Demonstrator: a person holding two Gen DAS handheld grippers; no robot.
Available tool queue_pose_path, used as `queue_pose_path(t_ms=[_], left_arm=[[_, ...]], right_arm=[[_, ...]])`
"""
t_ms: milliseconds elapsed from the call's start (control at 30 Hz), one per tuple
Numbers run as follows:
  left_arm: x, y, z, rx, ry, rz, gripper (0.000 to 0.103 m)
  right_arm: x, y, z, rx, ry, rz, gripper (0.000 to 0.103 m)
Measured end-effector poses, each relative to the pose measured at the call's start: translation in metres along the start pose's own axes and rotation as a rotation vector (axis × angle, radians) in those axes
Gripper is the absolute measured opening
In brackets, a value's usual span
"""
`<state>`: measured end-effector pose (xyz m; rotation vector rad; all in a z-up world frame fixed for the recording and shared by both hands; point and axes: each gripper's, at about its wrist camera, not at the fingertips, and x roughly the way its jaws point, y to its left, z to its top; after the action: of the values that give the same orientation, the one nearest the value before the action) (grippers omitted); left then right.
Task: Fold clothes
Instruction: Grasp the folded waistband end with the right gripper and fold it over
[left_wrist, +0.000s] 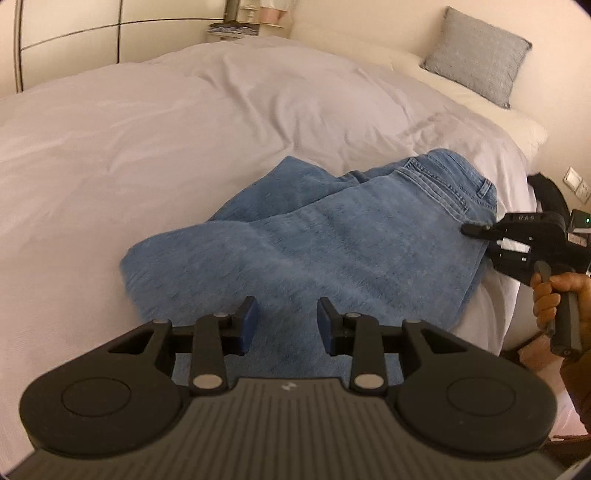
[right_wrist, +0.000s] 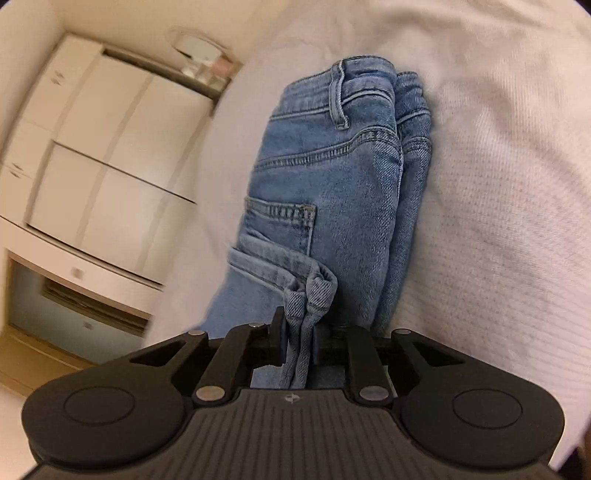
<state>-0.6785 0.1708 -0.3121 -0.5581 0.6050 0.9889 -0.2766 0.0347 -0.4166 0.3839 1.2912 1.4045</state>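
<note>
Two grippers bear on one pair of jeans (left_wrist: 332, 236), which lies partly folded on the pale duvet (left_wrist: 147, 147) near the bed's edge, its long axis running from my left tool across to my right. My left gripper (left_wrist: 287, 325) hangs just above the leg end, jaws spread, nothing between the pads; I cannot tell whether they brush the denim. My right gripper (right_wrist: 300, 345) sits at the waist end, jaws pressed onto a bunched fold of denim near the back pocket (right_wrist: 280, 225). I judge the next fold turns on that left-to-right axis, with each hand nearest its own end. Both views are blurred, and the tool bodies hide the near hem.
</note>
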Motion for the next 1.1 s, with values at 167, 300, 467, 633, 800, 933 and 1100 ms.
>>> queue_pose_path(t_ms=[167,300,467,633,800,933,1100], left_arm=[[0.003,-0.001,0.002,0.033,0.032,0.01,0.03],[0.001,-0.007,-0.004,0.078,0.044,0.035,0.03],[0.014,0.002,0.005,0.077,0.07,0.106,0.029],[0.02,0.0,0.01,0.085,0.083,0.157,0.029],[0.022,0.0,0.01,0.073,0.086,0.182,0.03],[0.022,-0.002,0.015,0.063,0.074,0.194,0.031],[0.02,-0.006,0.026,0.054,0.037,0.193,0.031]], right_arm=[[0.007,0.035,0.007,-0.235,0.01,-0.049,0.014],[0.003,0.035,0.01,-0.266,0.024,-0.03,0.012],[-0.006,0.011,0.009,-0.211,0.041,-0.027,0.01],[0.0,0.01,0.012,-0.205,0.046,-0.027,0.009],[0.002,0.01,0.011,-0.212,0.049,-0.037,0.008],[-0.002,0.029,0.01,-0.291,0.044,-0.065,0.011],[-0.027,0.101,0.026,-0.595,-0.096,0.04,0.009]])
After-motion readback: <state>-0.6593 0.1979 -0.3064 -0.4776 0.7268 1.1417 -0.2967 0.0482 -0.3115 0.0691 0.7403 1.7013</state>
